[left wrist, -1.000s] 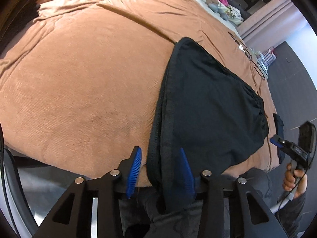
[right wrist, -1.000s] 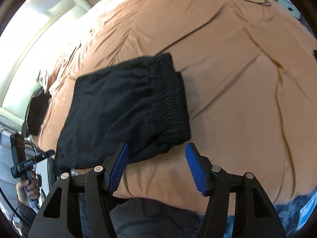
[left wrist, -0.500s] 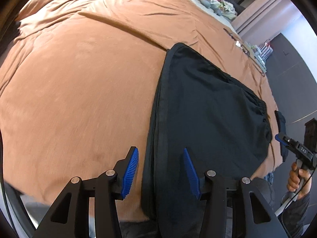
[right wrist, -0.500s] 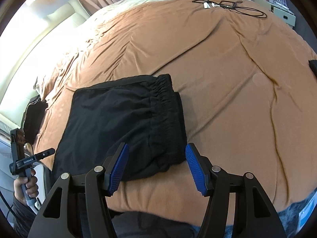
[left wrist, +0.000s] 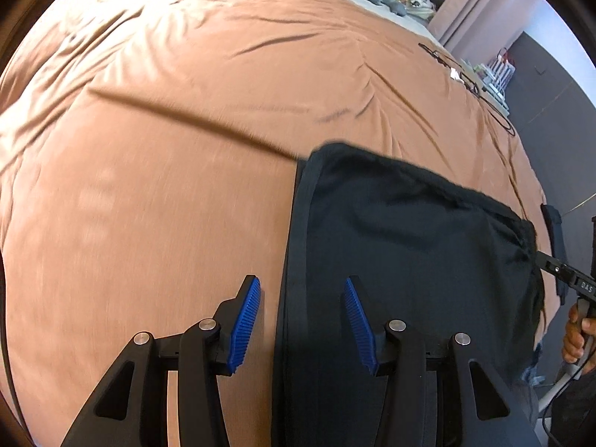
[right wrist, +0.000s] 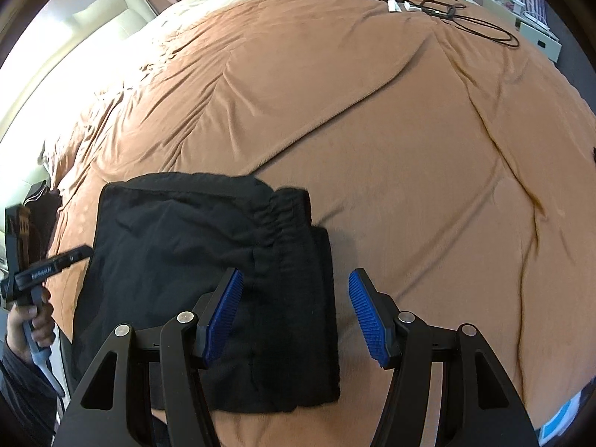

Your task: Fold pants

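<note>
Now one folded black pants [right wrist: 193, 260] on brown blanket [right wrist: 372, 130]; two grippers, left gripper [left wrist: 301, 323], right gripper [right wrist: 296, 314], both agape, empty.

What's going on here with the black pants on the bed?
A person holding a gripper in each hand is folding black pants on a brown bedspread. The pants lie folded into a compact stack. The left gripper straddles the hem edge, the right gripper the waistband end. Both are open, pads not pressing the fabric; the left jaws have just been opening.
</note>
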Demonstrator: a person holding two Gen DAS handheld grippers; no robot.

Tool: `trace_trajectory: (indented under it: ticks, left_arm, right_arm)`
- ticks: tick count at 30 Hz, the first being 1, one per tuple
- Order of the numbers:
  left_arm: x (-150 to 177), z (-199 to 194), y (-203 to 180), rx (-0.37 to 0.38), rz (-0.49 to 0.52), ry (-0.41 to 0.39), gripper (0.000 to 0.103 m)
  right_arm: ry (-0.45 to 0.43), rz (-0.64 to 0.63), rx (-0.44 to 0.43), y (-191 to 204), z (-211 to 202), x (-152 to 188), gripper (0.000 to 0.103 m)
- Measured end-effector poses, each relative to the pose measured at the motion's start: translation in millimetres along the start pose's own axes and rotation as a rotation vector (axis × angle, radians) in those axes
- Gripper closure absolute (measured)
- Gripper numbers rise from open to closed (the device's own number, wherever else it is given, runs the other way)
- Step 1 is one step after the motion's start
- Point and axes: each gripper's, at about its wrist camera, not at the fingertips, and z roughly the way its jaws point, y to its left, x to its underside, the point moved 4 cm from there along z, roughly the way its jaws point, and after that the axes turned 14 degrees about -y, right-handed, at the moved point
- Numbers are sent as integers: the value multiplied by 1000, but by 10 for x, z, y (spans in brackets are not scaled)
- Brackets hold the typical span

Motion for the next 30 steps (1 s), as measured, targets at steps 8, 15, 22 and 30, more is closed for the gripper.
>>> trace_trajectory:
  ticks: [8, 15, 22, 30]
  left_arm:
    - [-352, 292, -124, -30, 94, -13, 53]
    - [-509, 469, -227, -47, 186, -15, 53]
    - [-613, 696, -302, -81, 238, 19, 95]
    - [-734, 906, -315, -99, 211, 23, 96]
  right_arm:
    - [13, -51, 14, 60, 269, -159, 45]
    - [38, -73, 32, 46, 467, -242, 54]
    - [59, -117, 21, 98, 641, -299, 79]
    - [46, -90, 44, 80, 770, -315, 79]
